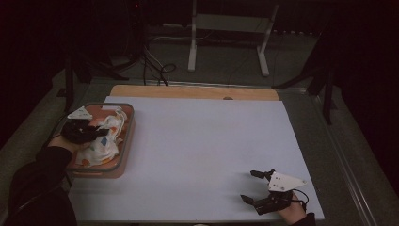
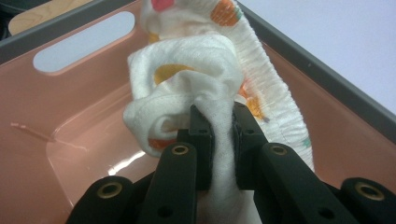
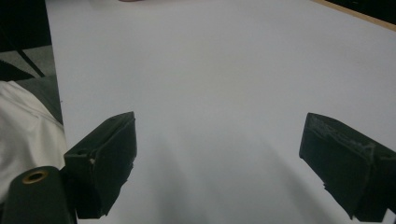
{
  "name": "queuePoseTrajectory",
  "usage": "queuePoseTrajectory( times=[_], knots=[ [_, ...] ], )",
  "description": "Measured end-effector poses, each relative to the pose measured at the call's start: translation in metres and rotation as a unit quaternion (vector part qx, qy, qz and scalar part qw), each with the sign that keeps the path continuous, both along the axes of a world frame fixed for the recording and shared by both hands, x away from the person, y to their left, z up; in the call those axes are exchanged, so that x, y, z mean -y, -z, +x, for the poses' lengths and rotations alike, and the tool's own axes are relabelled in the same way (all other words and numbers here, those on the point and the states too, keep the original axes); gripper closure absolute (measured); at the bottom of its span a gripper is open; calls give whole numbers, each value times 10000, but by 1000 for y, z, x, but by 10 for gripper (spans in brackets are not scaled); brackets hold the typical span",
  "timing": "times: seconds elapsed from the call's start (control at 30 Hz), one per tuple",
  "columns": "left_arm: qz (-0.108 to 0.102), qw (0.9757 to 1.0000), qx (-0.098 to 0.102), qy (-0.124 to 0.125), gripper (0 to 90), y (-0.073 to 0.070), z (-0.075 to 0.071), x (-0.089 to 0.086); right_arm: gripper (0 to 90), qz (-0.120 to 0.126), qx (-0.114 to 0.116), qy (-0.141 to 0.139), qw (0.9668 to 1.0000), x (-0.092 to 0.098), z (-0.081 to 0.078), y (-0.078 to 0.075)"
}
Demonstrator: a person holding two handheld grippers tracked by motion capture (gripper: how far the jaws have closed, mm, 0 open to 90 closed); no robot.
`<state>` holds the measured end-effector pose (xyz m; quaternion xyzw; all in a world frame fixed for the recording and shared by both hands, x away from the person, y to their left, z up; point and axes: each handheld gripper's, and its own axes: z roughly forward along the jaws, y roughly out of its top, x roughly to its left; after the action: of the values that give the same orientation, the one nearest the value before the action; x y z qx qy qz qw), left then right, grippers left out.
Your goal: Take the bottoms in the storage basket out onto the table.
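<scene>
At the left of the high view, the left gripper (image 1: 96, 133) sits over a pink bin (image 1: 123, 155) with a grey rim, which rests on the left edge of the white table top (image 1: 202, 150). Its jaws are nearly closed and pinch a fold of a white garment (image 1: 106, 141) printed with small orange, yellow and blue shapes. In the left gripper view the cloth (image 2: 196, 84) bulges up in the centre of the frame, squeezed between the two black jaws that rise from the bottom edge, and a ribbed band of it runs down toward the lower right. The rest of the garment lies inside the bin, whose pink wall (image 2: 65, 112) with an oblong handle slot fills the left of that frame; the grey rim crosses the upper right corner.

The right gripper (image 1: 251, 186) rests at the lower right of the high view, near the front edge of the table, well apart from the bin. Its jaws stand wide open with nothing between them; in the right gripper view they frame bare white table surface (image 3: 219, 84). A bit of white fabric shows at the left edge of that frame.
</scene>
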<state>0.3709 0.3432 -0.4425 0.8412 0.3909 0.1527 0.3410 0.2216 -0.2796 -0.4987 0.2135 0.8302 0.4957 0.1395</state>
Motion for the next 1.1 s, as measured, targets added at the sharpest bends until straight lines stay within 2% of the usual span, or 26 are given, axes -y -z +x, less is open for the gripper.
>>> queuePoseTrajectory(
  times=[0.07, 0.33, 0.5, 0.73, 0.97, 1.1],
  knots=[
    [-57, 10000, -15, -16, 827, -1, -1, -3, 111, 22, -5, 19, 10000, 0, 0, 0],
    [-199, 9997, 162, -13, 827, -7, -9, -11, 111, 30, 9, 0, 10000, 0, 0, 0],
    [-297, 9990, 329, 104, 827, -11, -14, -13, 111, -21, 15, -2, 10000, 0, 0, 0],
    [-448, 9979, 409, 226, 827, -14, -19, -17, 111, 4, 11, -3, 10000, 0, 0, 0],
    [-656, 9955, 592, 339, 826, -19, -24, -21, 111, -18, 26, -10, 10000, 0, 0, 0],
    [-878, 9928, 723, 366, 826, -25, -27, -25, 111, -24, 14, 7, 10000, -1, -1, -1]
  ],
)
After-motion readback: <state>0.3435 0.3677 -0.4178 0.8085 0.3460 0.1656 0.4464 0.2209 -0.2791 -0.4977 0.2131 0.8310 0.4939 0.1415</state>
